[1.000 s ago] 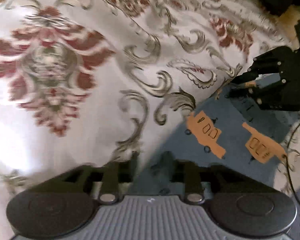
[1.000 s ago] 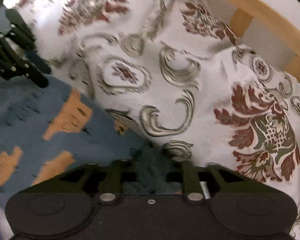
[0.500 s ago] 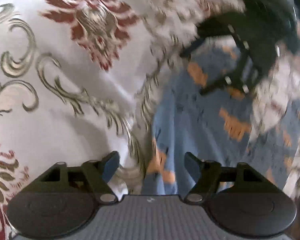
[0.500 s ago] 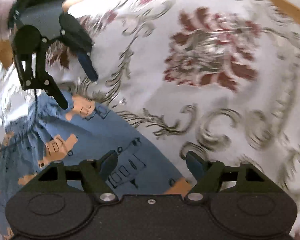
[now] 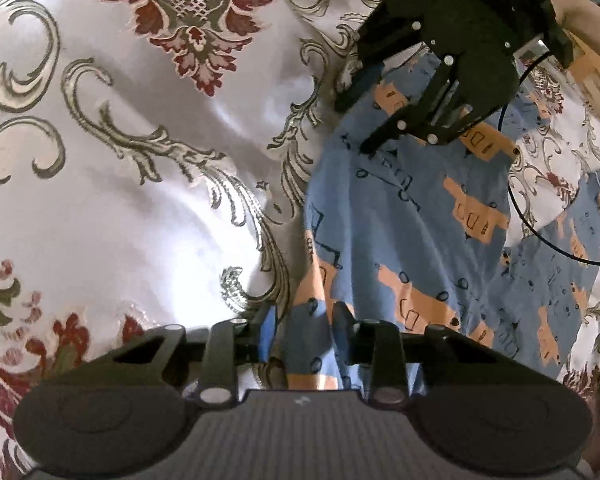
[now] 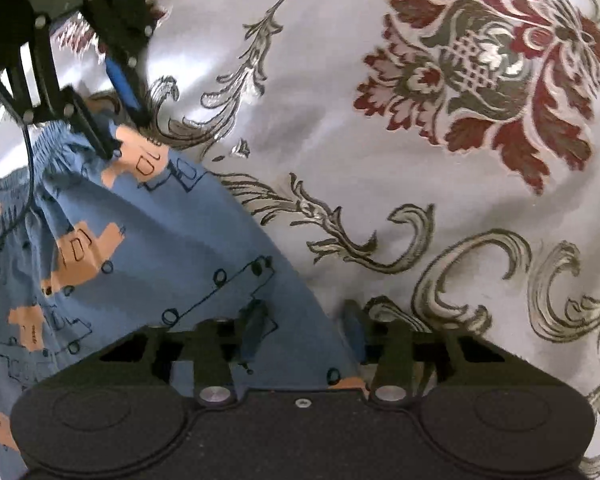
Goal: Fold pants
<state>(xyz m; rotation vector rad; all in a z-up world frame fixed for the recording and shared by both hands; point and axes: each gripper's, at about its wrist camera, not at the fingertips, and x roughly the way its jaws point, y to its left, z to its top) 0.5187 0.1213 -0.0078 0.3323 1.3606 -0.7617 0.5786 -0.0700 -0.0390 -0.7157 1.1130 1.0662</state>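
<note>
The pants (image 5: 412,216) lie spread on a bed cover (image 5: 148,184), a thin blue cloth printed with orange vehicles and dark outline drawings, gathered in small pleats at the waistband (image 6: 40,148). I judge them light, soft and limp, so they will sag and wrinkle when lifted; the best hold is at an edge or corner, where the cloth is doubled, not in the flat middle. The left gripper (image 5: 302,332) stands at the near left edge of the pants, its blue-padded tongs narrowed around a raised fold of the cloth, but whether they already pinch it I cannot tell. The right gripper (image 6: 304,334) stands at the other end of the same edge, its tongs apart, one over the blue cloth and one over the cover. The cover is shiny white satin with dark red medallions and grey-green scrolls, probably slippery. A thin black cable (image 5: 540,240) crosses the pants on the right
</note>
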